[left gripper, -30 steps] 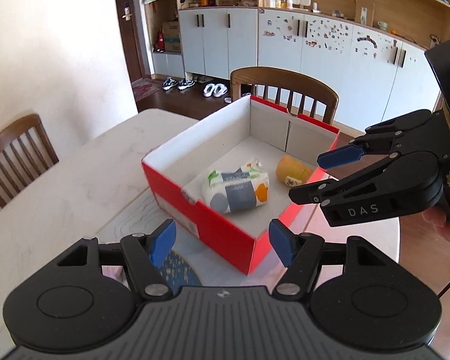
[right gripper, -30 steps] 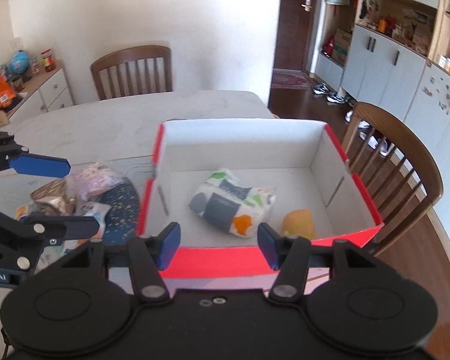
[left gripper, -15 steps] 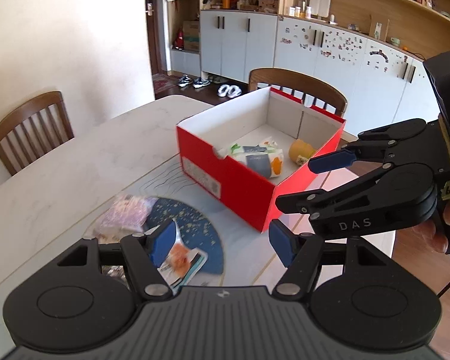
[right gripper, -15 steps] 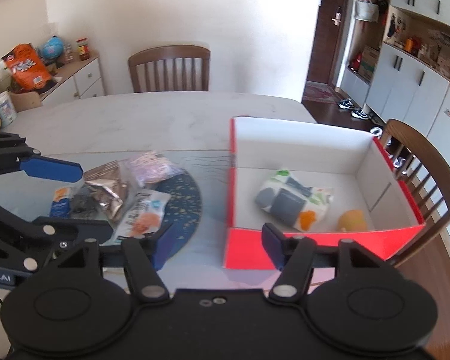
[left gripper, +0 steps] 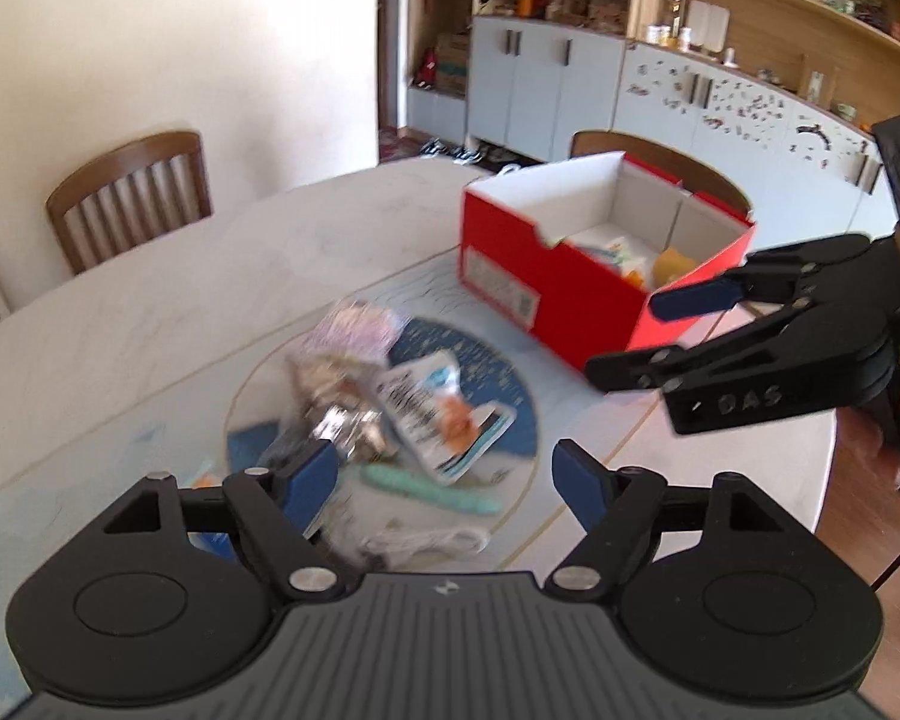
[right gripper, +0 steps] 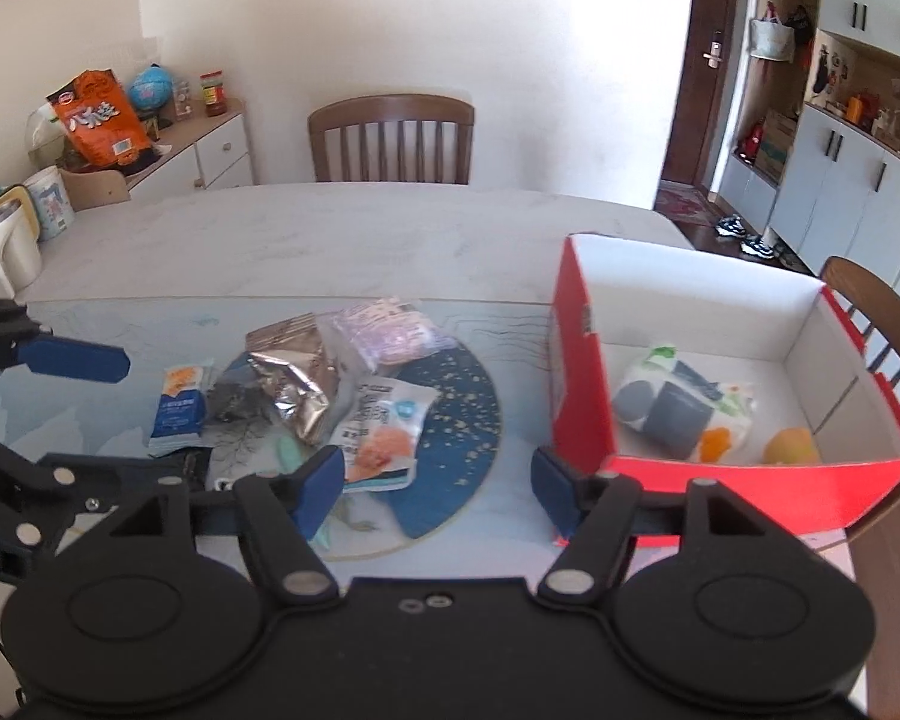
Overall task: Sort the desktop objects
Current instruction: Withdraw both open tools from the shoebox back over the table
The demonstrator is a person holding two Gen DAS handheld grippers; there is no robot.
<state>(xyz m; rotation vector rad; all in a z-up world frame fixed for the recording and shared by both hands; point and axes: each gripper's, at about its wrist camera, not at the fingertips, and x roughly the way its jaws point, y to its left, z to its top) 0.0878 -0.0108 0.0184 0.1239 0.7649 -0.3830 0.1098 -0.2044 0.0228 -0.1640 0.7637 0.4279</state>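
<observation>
- Snack packets and small things lie in a messy pile [right gripper: 330, 384] on the round dark blue mat with white dots [right gripper: 462, 420], on the pale marble table [right gripper: 354, 228]
- You can see a crinkly silver foil bag [right gripper: 288, 384], a see-through pink packet [right gripper: 390, 330], a white packet with an orange picture [right gripper: 384, 426] and a small blue and orange packet [right gripper: 177, 408] in the pile
- Your mint green stick-shaped thing [left gripper: 426, 486] and a bit of white cord [left gripper: 426, 540] lie at the near side of the pile; the left view is blurry there
- Your red cardboard box with white inside [right gripper: 576, 396] stands on the table just to the right of the mat, well apart from the pile
- Inside the box you have a soft white pack with grey and orange spots [right gripper: 678, 402] and a small round orange thing [right gripper: 792, 447]
- Your left gripper [left gripper: 444, 474] hangs over the near side of the pile; its blue-tipped jaws are opening and they hold nothing
- Your right gripper [right gripper: 438, 474] hangs over the near edge of the mat, between the pile and the box; its jaws are opening too, with nothing held
- A brown wooden chair [right gripper: 390, 138] stands at the far side of the table
</observation>
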